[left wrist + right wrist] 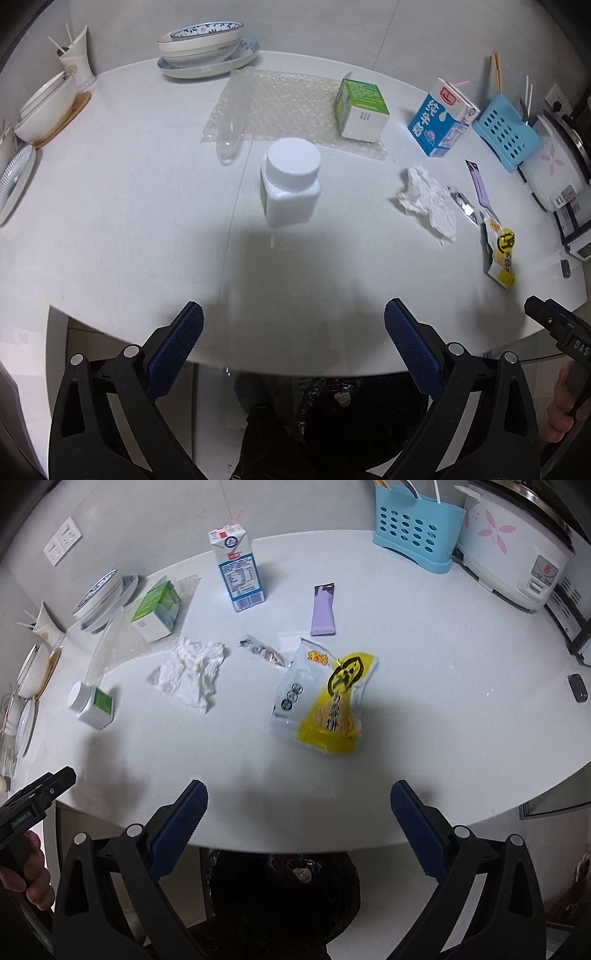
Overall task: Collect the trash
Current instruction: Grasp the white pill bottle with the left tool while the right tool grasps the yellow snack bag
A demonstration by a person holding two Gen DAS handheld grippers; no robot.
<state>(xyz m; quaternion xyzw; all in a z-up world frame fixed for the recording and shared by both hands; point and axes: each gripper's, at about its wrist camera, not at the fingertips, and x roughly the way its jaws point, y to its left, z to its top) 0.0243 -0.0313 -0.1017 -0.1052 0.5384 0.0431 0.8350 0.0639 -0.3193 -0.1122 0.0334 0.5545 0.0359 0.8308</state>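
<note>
Both tongs, left (pixel 293 332) and right (pixel 298 814), hang open and empty above the bench (pixel 129 221); the white bottle (pixel 290 182) looks light, rigid and slick, best pinched across its flat sides.

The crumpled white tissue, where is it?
In the right wrist view, the crumpled tissue lies left of centre on the table, between the white bottle and the foil scrap.
</note>
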